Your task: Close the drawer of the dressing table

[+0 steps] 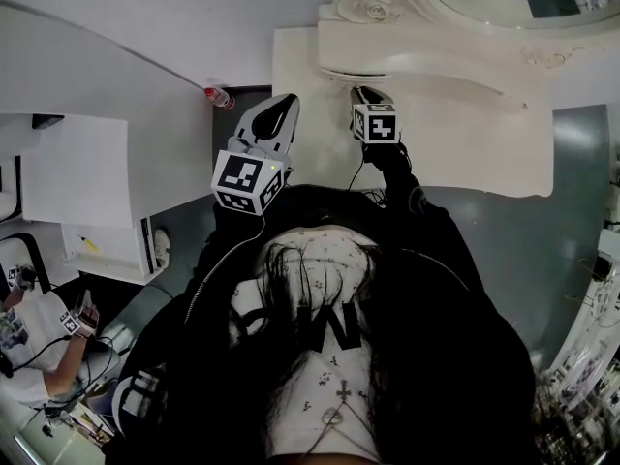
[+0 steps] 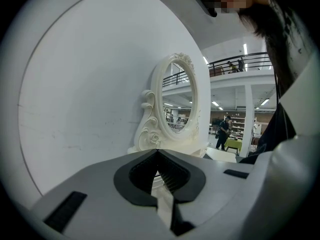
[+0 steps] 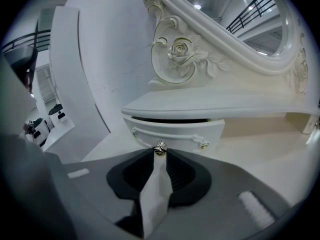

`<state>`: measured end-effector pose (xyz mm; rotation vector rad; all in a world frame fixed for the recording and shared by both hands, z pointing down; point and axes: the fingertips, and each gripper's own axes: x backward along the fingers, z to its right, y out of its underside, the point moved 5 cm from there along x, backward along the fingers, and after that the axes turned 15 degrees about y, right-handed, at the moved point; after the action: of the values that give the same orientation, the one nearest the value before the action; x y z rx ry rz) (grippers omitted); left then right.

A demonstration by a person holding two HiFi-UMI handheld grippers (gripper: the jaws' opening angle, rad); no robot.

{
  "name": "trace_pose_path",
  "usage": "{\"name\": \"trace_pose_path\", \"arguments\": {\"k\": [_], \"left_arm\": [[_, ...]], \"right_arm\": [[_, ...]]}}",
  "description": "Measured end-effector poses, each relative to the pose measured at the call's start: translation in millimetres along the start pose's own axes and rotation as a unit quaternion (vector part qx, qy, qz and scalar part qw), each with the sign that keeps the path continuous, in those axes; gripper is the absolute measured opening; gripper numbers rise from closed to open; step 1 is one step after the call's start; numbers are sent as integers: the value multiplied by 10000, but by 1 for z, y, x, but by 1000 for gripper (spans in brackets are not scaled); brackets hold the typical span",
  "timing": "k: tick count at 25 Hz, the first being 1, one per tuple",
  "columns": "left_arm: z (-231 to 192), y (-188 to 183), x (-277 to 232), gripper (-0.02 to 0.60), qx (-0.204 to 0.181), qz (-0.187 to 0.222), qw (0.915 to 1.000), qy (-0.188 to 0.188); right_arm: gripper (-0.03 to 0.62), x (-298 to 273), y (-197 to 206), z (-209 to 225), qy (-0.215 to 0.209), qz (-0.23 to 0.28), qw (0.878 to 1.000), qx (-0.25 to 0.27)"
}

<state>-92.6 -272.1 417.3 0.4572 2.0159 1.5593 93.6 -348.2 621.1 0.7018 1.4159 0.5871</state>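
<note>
The right gripper (image 3: 159, 153) has its fingers pinched on the small knob (image 3: 159, 147) of the drawer (image 3: 175, 130). The drawer stands a little out under the shelf (image 3: 210, 103) edge, with a dark gap above it. Open bench (image 3: 260, 149) runs to its right. The left gripper (image 2: 158, 151), fingers pressed together on nothing, hangs near the wall (image 2: 90, 84). Only its view shows the whole mirror (image 2: 176, 106).

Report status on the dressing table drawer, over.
Left claw shut, empty, facing mirror. Right claw shut on drawer knob. Drawer slightly open, gap along its top. Nothing seen in its way.
</note>
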Motion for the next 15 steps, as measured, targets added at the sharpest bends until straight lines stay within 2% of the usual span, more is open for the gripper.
{"name": "trace_pose_path", "arguments": {"k": [15], "left_arm": [[-4, 0, 20, 0, 23, 91, 9995, -297]], "right_arm": [[87, -15, -8, 2, 133, -17, 9999, 104]]}}
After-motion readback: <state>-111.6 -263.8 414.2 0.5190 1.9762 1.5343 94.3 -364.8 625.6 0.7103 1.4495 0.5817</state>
